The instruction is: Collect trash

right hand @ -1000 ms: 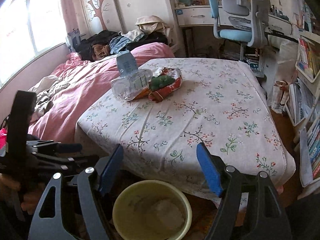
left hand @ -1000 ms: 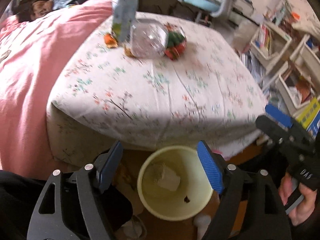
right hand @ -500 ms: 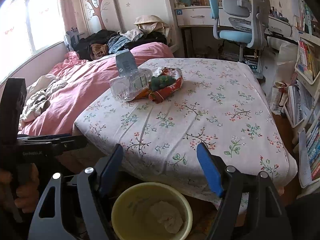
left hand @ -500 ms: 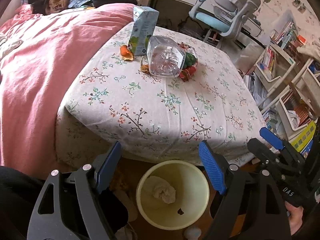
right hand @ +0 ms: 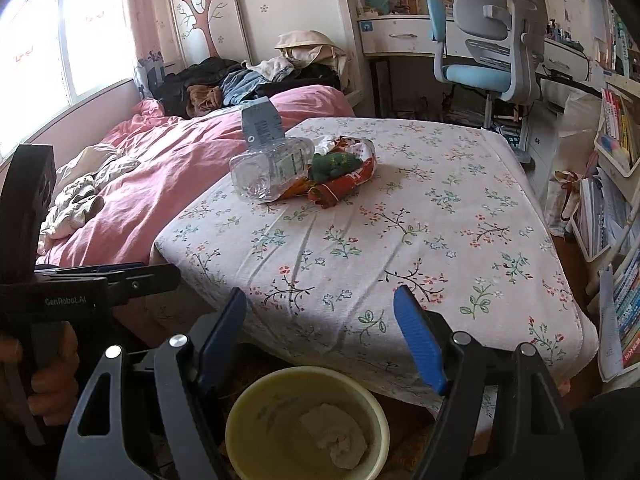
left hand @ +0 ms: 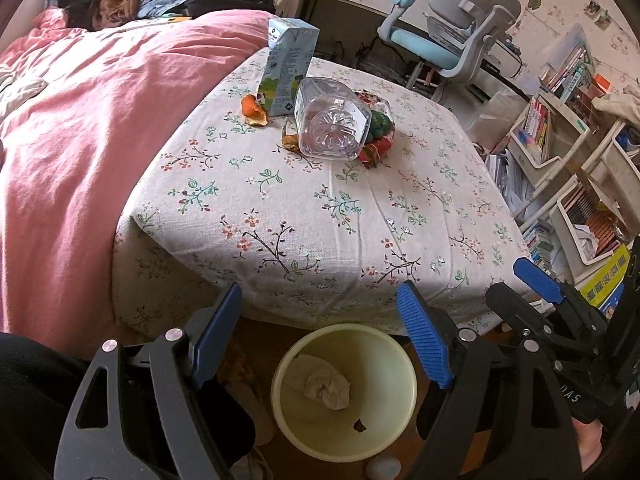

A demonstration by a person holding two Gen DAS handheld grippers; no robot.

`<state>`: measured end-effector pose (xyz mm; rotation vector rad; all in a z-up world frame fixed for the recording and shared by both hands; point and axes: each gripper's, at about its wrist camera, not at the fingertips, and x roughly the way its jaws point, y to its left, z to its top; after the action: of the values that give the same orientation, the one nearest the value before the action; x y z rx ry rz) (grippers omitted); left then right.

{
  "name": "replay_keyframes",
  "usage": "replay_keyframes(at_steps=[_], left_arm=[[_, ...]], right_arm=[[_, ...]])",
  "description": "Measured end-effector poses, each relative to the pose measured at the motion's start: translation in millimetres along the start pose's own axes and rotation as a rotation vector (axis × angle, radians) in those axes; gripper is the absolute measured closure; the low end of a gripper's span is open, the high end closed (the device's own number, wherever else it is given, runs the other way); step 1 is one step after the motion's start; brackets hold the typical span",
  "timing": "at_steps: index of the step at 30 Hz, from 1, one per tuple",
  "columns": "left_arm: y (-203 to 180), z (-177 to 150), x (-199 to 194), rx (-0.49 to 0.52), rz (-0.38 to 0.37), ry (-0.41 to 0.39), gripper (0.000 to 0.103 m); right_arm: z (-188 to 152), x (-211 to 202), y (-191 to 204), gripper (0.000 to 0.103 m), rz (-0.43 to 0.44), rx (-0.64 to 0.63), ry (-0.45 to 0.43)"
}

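both hand-held grippers, left (left hand: 320, 340) and right (right hand: 320, 340), spread wide, holding nothing, above yellow bin (left hand: 394, 420); trash pile (left hand: 328, 120) far ahead on bench (left hand: 360, 220).

The left gripper (left hand: 320, 336) hung with jaws spread wide above a yellow bin (left hand: 404, 412) holding a crumpled tissue (left hand: 326, 386). On the table (left hand: 320, 208) lay a bottle (left hand: 330, 120), carton (left hand: 288, 66), peel (left hand: 254, 110) and wrapper (left hand: 380, 136).

bin (right hand: 240, 432): base cut by frame edge | carton (right hand: 262, 126): bottom hidden behind bottle (right hand: 272, 168)
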<state>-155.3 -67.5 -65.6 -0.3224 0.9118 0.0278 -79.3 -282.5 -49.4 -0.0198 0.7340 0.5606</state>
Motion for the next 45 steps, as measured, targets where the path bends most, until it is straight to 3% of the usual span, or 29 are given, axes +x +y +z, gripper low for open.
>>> replay_keyframes(at_steps=[36,45], left_arm=[[0.0,1.3,-2.0,-0.005,-0.006,-0.008,0.026],[11.7,7.2,-3.5,-0.055,-0.008,-0.025,0.026]], right_arm=[[0.9,3.8,6.6,0.030,0.000,-0.005,0.008],[1.4,4.7,8.3,0.030,0.002,-0.008,-0.001]])
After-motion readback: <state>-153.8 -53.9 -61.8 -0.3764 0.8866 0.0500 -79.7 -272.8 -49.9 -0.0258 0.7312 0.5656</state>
